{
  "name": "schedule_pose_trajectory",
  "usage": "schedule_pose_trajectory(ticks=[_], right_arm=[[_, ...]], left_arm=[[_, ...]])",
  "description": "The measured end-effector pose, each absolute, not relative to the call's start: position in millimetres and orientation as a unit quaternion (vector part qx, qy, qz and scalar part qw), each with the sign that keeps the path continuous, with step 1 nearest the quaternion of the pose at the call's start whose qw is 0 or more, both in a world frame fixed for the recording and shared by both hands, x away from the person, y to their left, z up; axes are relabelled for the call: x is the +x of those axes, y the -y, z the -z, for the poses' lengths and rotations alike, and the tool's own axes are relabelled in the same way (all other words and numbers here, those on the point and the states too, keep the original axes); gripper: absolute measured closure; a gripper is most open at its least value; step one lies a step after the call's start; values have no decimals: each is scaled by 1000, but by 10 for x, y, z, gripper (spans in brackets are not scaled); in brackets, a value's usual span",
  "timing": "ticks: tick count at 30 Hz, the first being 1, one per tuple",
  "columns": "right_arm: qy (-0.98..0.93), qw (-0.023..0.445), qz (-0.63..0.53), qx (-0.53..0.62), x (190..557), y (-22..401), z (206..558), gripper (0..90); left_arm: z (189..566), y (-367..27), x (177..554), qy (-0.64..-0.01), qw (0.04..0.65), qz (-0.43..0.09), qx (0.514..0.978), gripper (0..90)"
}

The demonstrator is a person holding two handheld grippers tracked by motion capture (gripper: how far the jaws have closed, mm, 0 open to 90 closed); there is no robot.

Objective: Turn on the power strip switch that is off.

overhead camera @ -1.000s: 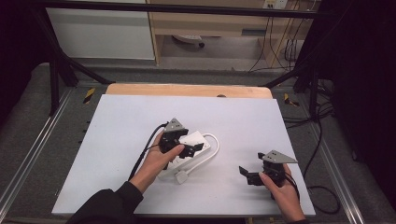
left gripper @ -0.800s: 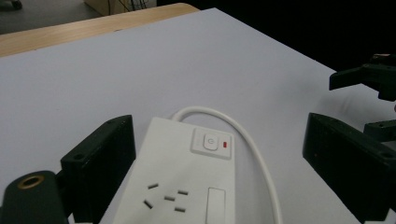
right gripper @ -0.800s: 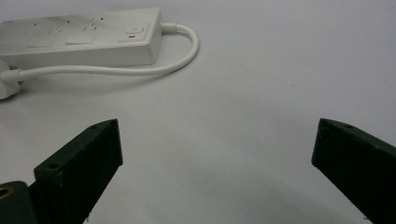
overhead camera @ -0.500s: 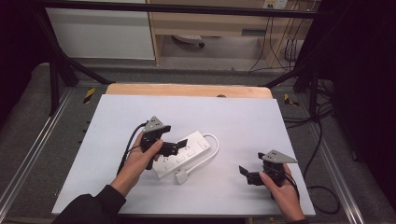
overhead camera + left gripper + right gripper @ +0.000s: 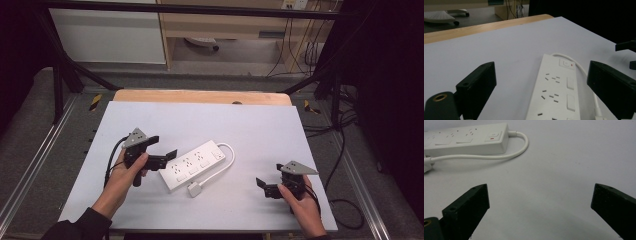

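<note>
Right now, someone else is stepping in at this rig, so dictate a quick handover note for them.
Left gripper: open, empty, jaws pointing at the near-left end of the power strip, not touching it as far as the high view shows.
Right gripper: open, empty, held low at the right of the table, apart from everything.
Power strip lies flat mid-table, sockets up; its cord loops back to the plug beside it, unplugged.
Nothing is gripped. Left to do: probably take hold of the strip or plug.

Left gripper point(image 5: 159, 151): black, blocky jaws, grey three-cornered plate on top, black cable behind.
Right gripper point(image 5: 266, 185): black, same grey plate, black cable.
Jaws: screw holes near the tips.
Sleeve point(image 5: 80, 227): dark, left arm.
</note>
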State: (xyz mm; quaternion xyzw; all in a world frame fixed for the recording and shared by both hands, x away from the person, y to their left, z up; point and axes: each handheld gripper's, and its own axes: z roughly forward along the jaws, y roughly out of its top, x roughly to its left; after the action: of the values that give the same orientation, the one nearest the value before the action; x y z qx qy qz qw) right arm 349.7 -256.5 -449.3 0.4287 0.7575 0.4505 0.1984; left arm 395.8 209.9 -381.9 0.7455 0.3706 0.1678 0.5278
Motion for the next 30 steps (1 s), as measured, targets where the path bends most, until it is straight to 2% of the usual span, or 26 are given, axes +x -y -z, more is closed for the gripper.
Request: schedule_pose_trajectory(ticks=[30], right_arm=[[-757,198,-451,430,3504,2567,4494,22]], left_arm=[[4040,-2952,3561,-418,516,-192,723,86]])
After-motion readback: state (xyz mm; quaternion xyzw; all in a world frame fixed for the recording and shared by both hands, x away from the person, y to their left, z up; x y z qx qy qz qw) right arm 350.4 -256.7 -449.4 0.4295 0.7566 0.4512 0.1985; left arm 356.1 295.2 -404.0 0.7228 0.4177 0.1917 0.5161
